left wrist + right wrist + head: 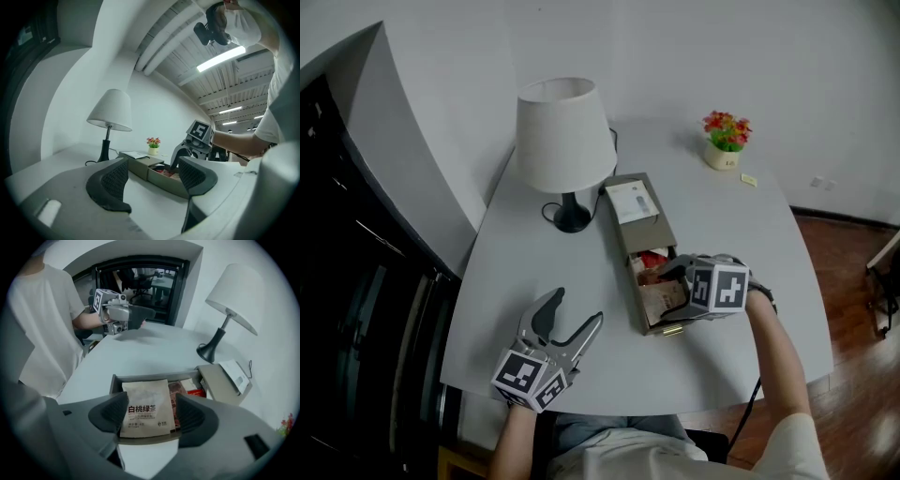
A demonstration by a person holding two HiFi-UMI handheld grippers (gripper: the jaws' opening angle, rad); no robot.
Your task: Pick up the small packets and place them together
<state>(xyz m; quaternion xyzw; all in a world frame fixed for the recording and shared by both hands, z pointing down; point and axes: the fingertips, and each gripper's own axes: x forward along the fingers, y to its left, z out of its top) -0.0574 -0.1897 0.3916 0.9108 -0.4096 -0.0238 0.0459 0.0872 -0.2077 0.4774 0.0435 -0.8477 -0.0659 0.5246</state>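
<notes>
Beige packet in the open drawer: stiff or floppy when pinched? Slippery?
Probably floppy: the beige packet looks flat and thin, so it may bend if pinched by one edge. Likely light for its size. Its matte, paper-like face suggests fair grip, though it lies flat in the drawer.

The table (534,281) is plain pale grey, without pattern. The lamp (561,131) has a white shade and a black stem and foot. The box (649,239) is olive-drab, and the card (631,202) on its lid is white. The top packet (146,408) is kraft beige with dark printed characters across its middle and finer dark print below. The red packet (652,258) behind it shows red and brown. The left claw (578,307) and right claw (152,414) have grey bodies and black cross-hatched pads. Each marker cube (530,377) bears black squares on white. The flowers (727,127) are red and yellow with green leaves, in a cream pot (721,157). The floor (853,272) is reddish-brown wood. The wall (675,47) is white, as is the person's shirt (787,450).
</notes>
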